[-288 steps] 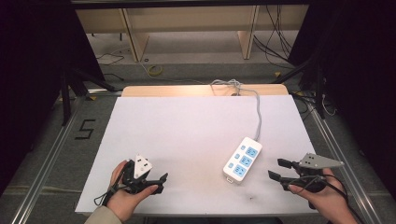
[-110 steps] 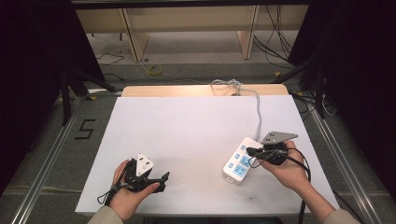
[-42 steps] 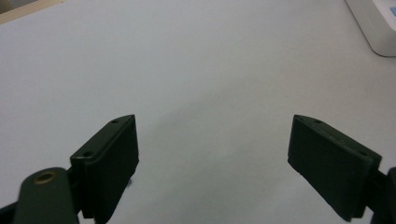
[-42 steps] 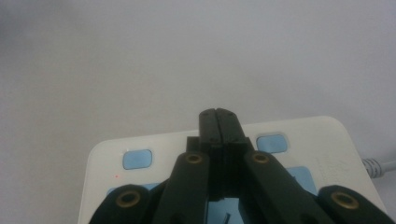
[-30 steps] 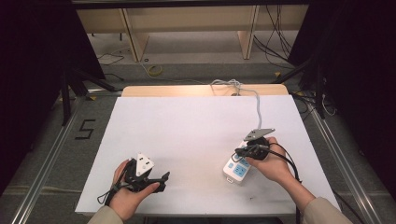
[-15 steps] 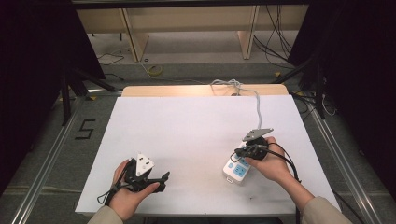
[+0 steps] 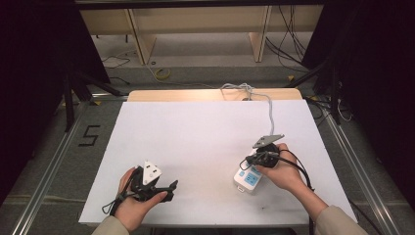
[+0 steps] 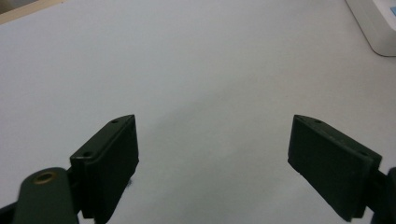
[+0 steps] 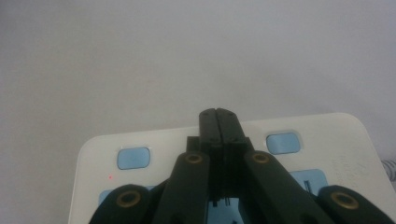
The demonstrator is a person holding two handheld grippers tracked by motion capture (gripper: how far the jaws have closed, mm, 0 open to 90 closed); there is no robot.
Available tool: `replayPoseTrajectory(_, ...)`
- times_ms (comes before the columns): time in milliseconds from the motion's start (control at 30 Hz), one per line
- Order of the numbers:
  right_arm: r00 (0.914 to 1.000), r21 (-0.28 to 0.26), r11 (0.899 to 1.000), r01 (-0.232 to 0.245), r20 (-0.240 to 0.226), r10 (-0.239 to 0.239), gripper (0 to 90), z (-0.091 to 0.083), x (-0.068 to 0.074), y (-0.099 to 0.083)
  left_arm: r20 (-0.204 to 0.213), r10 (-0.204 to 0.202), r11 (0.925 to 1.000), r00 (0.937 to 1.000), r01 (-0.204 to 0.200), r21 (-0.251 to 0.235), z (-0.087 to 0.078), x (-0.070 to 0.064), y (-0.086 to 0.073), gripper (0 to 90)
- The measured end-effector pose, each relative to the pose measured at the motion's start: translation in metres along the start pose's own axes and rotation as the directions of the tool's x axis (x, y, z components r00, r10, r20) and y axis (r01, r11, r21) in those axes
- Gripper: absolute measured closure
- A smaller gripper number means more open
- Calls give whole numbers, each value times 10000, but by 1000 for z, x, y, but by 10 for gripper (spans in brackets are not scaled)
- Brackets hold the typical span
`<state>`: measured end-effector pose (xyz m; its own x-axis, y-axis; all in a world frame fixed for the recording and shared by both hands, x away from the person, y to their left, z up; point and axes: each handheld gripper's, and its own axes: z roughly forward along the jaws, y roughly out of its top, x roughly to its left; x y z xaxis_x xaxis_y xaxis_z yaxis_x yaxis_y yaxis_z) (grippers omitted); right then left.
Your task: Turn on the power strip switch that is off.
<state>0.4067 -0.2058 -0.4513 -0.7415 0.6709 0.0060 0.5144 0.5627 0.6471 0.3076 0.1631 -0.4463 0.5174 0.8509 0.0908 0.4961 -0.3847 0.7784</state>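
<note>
White table (image 7: 195, 142) (dim room) — power strip (image 7: 248, 177).

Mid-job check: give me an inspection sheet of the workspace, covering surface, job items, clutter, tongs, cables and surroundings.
Surface: white table top, bare across the middle.
Job's things: white power strip with blue buttons, lying flat near the right front edge; a small red light shows on it in the right gripper view.
Clutter: nothing seen.
Tongs: left tongs open, low over bare table near the front left; right tongs shut, tips over the strip between two blue buttons; contact cannot be told.
Cables: strip's cord runs to the far edge; black cable trails from right tongs.
Surroundings: wooden shelving, floor cables, a "5" floor mark.
</note>
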Motion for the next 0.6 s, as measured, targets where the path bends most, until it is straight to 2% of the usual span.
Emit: replayPoseTrajectory(600,9999,389,9992,-21,113,17,900,2,2,4,-9,2,10000,10000,-2,17,0,0,0,159)
